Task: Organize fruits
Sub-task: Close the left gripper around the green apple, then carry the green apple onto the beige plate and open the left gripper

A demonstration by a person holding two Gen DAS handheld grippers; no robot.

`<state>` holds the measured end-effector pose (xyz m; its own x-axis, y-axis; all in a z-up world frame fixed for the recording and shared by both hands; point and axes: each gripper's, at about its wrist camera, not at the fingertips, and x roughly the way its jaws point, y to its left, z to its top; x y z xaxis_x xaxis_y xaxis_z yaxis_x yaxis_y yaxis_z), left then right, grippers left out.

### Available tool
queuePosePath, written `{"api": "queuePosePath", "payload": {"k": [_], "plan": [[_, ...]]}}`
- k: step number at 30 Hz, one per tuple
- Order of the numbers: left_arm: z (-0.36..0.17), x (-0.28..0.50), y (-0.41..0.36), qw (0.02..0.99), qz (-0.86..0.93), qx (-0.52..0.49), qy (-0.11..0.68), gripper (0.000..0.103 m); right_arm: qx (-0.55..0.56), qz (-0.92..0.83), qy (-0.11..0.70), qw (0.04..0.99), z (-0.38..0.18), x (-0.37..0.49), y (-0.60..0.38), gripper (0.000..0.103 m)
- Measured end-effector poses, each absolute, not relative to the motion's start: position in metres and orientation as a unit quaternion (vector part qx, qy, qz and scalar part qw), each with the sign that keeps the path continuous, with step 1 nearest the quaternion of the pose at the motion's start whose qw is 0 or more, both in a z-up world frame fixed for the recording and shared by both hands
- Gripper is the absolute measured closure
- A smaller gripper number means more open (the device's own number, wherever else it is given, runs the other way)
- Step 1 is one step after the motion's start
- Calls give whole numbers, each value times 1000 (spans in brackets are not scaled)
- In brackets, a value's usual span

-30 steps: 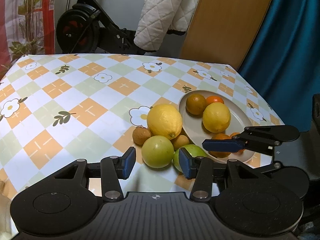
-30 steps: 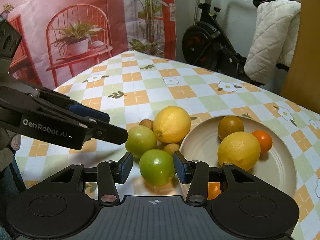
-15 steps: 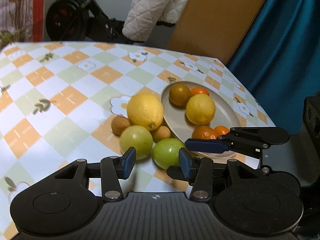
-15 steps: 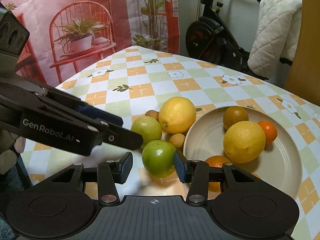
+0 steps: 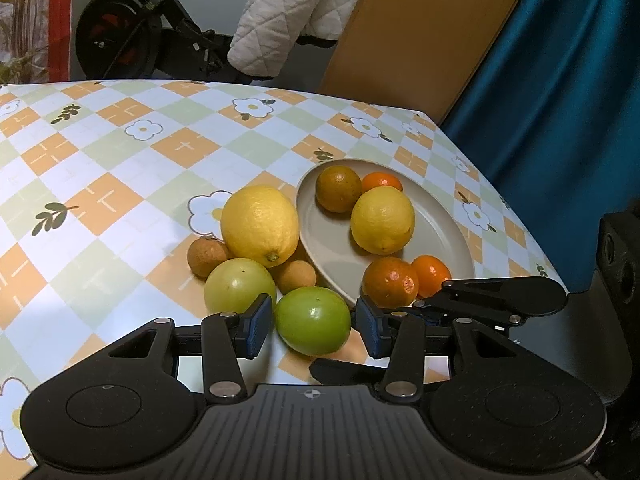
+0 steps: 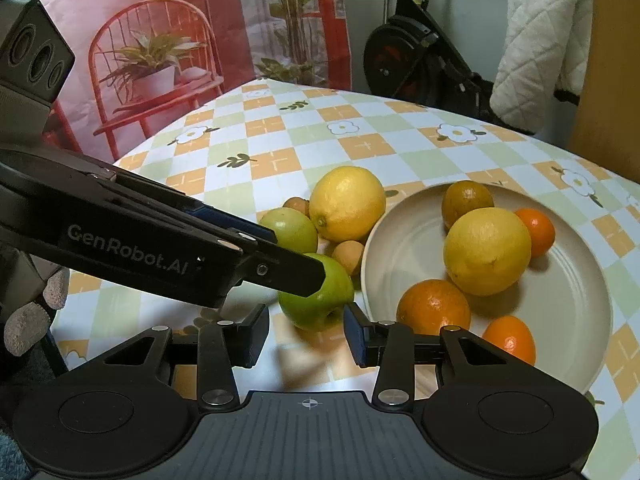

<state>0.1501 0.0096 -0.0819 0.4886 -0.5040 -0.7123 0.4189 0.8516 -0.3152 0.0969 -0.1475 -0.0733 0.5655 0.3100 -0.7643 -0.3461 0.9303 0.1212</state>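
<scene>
A beige plate (image 5: 444, 236) (image 6: 576, 292) holds a lemon (image 5: 382, 220) (image 6: 486, 250), a dull orange (image 5: 338, 188) and several small oranges. Beside it on the tablecloth lie a big lemon (image 5: 260, 224) (image 6: 346, 202), a pale green fruit (image 5: 238, 284) (image 6: 290, 228), two small brown fruits (image 5: 206, 256) and a bright green fruit (image 5: 314, 320) (image 6: 320, 304). My left gripper (image 5: 312, 326) is open, its pads either side of the bright green fruit. My right gripper (image 6: 306, 334) is open just in front of the same fruit.
The table (image 5: 120, 184) has a checked flower cloth; its right edge runs close behind the plate. An exercise bike (image 5: 132, 36) with a quilted white cover (image 5: 288, 8), a wooden panel (image 5: 420, 32) and a blue curtain (image 5: 560, 80) stand beyond it.
My left gripper has moved forward and right, so the bright green fruit now sits between its pads. My right gripper has drawn closer to the fruit and plate.
</scene>
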Motion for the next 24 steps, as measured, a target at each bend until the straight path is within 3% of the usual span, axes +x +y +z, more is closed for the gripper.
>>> {"api": "queuePosePath", "payload": {"k": [24], "plan": [[-96, 161, 2, 865, -240, -40, 440, 55, -24, 177, 416, 892, -79, 108, -142, 65]]}}
